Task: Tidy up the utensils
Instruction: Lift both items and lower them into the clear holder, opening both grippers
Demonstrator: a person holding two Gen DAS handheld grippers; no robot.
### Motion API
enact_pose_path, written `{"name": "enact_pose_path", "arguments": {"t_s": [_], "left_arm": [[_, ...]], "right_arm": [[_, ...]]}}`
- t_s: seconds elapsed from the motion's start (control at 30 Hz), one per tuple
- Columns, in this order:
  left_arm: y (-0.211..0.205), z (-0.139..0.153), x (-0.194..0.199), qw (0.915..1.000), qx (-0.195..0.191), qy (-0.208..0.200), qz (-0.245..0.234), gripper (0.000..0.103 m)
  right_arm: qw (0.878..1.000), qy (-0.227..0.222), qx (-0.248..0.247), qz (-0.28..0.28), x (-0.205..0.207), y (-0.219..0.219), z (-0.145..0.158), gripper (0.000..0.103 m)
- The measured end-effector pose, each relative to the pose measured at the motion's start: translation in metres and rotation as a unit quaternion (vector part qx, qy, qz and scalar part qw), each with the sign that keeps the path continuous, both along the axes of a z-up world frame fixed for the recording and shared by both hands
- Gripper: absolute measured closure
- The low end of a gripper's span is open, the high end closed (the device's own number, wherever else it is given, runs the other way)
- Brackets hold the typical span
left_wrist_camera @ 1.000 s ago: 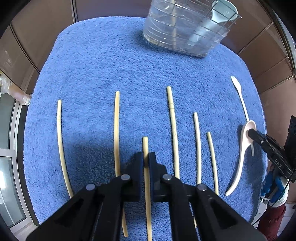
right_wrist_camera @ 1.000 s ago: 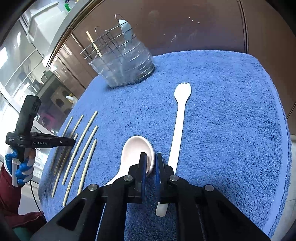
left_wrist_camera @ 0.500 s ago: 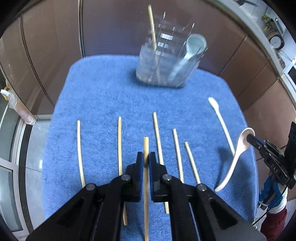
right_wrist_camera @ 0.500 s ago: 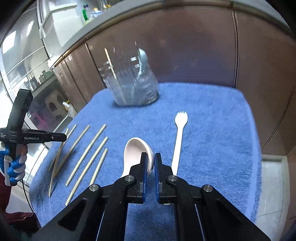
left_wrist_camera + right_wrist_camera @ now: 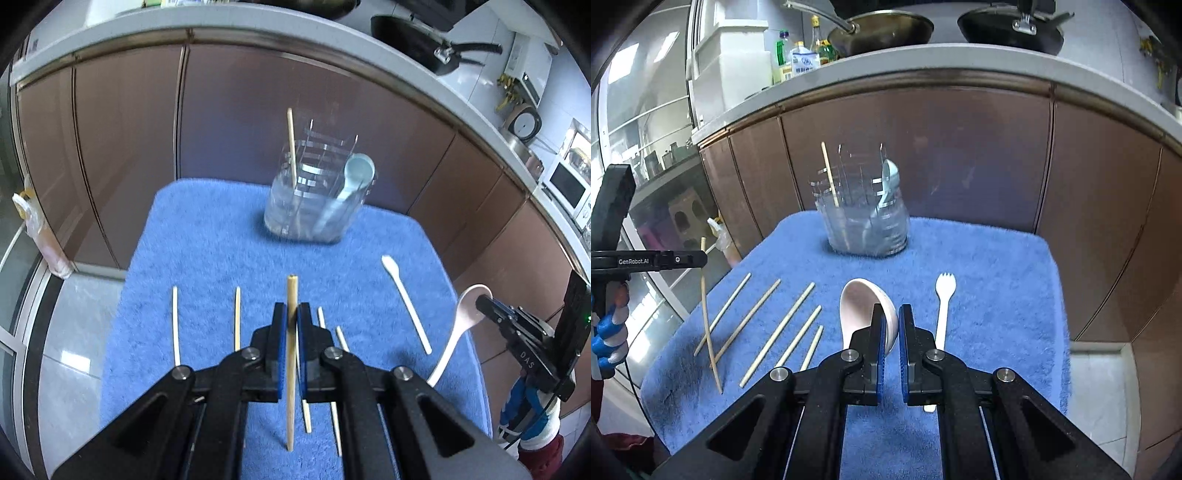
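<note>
Lifting both picks clear of the towel (image 5: 207,236) since a second ago: left claw (image 5: 291,321) clamps a chopstick (image 5: 291,354), right claw (image 5: 892,328) pinches the pink spoon (image 5: 864,306). Holder (image 5: 314,206) sits ahead of both claws, so drop-off looks next. Five chopsticks and a spork (image 5: 943,306) remain below.

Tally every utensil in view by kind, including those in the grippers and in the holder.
Chopsticks: 7 (5 on the towel, 1 in the left gripper, 1 in the holder)
Spoons: 2 (pink spoon in the right gripper, pale blue spoon in the holder)
Spork: 1
Total: 10
</note>
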State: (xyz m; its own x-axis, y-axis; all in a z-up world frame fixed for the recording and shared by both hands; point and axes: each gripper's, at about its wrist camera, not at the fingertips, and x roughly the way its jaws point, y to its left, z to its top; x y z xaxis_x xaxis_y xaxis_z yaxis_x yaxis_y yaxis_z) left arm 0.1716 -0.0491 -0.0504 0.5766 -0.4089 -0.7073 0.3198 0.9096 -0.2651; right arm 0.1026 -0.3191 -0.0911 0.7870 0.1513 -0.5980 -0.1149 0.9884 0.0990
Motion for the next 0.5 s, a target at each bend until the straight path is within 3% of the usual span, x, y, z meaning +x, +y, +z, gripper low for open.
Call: {"name": "enact_pose_path", "arguments": {"t_s": [0.27, 0.5], "left_arm": [[0.001, 0.051, 0.016, 0.9969, -0.033, -0.069, 0.018, 0.098], [-0.015, 0.111, 0.043, 0.9844, -0.064, -0.161, 0.031, 0.098]], "right_arm": [[0.999, -0.045, 0.001, -0.01, 0.017, 0.003, 0.035, 0.096], [0.993, -0.119, -0.022, -0.02, 0.05, 0.01, 0.083, 0.096]]}}
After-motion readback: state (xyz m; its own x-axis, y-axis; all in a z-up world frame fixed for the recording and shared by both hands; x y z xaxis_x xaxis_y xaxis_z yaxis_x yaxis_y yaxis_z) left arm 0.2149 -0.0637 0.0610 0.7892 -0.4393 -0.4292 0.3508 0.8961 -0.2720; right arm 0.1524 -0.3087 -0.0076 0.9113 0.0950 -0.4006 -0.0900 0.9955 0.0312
